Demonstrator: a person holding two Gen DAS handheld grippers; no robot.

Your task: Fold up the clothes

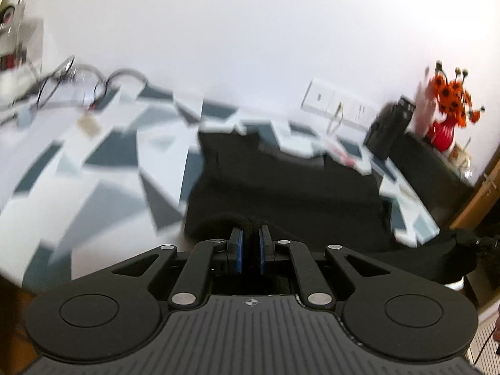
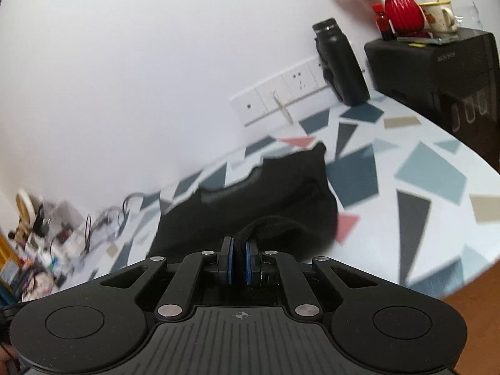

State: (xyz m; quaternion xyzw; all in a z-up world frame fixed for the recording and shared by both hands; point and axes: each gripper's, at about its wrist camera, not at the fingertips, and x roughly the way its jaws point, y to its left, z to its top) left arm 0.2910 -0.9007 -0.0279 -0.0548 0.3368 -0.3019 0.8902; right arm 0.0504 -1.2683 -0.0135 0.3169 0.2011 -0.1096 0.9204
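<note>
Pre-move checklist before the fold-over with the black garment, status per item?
1. Left claw shut on the black garment: ok, fabric sits between the pads.
2. Right claw shut on the garment's edge: ok, a fabric roll is pinched between the pads.
3. Far part of the garment lying on the patterned tabletop: ok.
4. Landing area free: ok, the black bottle and red vase stand back by the wall.
5. Cables away from the cloth: ok, apart at the left.
6. Both grips level with each other: cannot tell.
</note>
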